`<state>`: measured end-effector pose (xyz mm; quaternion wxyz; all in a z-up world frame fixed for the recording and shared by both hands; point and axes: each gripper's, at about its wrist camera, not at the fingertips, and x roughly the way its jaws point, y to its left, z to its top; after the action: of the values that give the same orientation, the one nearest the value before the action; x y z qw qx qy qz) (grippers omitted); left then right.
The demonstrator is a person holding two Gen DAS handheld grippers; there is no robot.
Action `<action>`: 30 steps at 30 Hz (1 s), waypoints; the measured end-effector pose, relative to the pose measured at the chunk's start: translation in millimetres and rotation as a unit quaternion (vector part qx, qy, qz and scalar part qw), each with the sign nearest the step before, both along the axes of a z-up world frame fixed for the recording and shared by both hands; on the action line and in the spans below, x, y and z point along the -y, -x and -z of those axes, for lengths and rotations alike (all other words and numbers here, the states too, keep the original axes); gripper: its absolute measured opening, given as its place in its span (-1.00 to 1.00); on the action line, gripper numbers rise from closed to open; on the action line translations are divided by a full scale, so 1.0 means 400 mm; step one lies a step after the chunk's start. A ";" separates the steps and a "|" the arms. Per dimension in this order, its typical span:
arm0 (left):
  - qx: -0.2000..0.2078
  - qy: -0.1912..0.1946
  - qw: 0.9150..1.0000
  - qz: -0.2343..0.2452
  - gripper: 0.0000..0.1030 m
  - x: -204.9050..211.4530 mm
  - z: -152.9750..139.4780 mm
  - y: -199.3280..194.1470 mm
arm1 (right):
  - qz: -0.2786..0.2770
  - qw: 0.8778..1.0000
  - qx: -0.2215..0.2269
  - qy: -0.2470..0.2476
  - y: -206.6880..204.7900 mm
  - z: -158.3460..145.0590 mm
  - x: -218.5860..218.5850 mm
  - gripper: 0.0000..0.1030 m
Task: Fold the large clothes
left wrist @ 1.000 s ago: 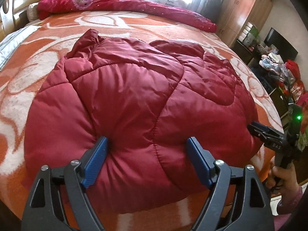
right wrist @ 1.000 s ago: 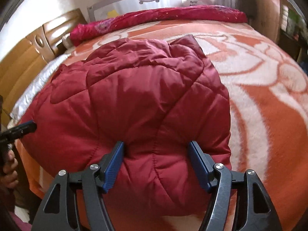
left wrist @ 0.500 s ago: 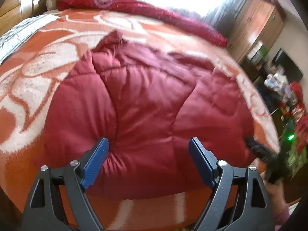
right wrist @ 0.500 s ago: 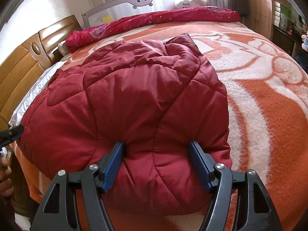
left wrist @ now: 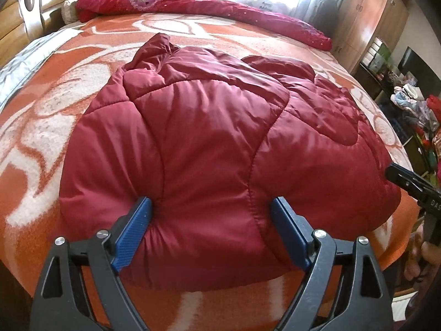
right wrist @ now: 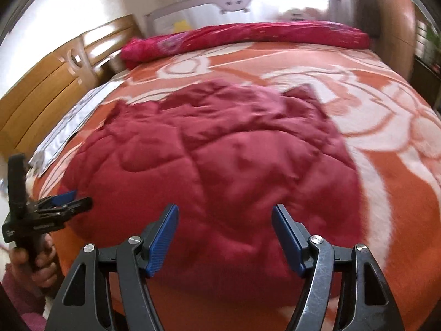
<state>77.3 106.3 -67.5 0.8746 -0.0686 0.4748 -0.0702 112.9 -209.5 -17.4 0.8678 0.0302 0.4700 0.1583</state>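
Observation:
A dark red quilted puffer jacket (left wrist: pixel 220 149) lies folded in a bundle on the bed near its front edge; it also shows in the right wrist view (right wrist: pixel 220 165). My left gripper (left wrist: pixel 212 229) is open, its blue pads pressed against the jacket's near edge, with padding bulging between them. My right gripper (right wrist: pixel 224 234) is open and hovers just above the jacket's near edge, apart from it. The right gripper's tip (left wrist: pixel 408 184) shows at the right of the left wrist view, and the left gripper (right wrist: pixel 52 207) at the left of the right wrist view.
The bed has an orange and white patterned blanket (left wrist: pixel 55 104). A rolled red quilt (left wrist: pixel 209 8) lies along the far side. A wooden headboard (right wrist: pixel 49 88) stands at left. A wardrobe (left wrist: pixel 369 19) and a cluttered shelf (left wrist: pixel 413 104) stand to the right.
My right gripper has pulled back and risen off the jacket, with its view now blurred. My left gripper has shifted slightly but stays against the jacket's edge.

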 end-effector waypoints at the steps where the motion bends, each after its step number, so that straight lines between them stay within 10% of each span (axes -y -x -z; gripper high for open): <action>1: 0.000 -0.001 1.000 0.000 0.71 0.001 0.001 0.000 | -0.007 1.000 -0.002 0.006 -0.009 0.005 -0.015 0.38; 10: -0.001 -0.013 1.000 -0.003 0.72 0.011 0.004 -0.003 | -0.006 1.000 -0.031 -0.003 -0.084 0.118 -0.019 0.44; 30: 0.022 -0.075 0.997 0.001 0.73 0.098 -0.102 -0.023 | 0.020 0.999 -0.004 0.032 -0.032 0.042 0.021 0.47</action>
<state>86.3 67.0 -26.6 0.8873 -0.0005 0.4598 -0.0365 125.7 -217.8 -34.2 0.8694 0.0128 0.4778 0.1256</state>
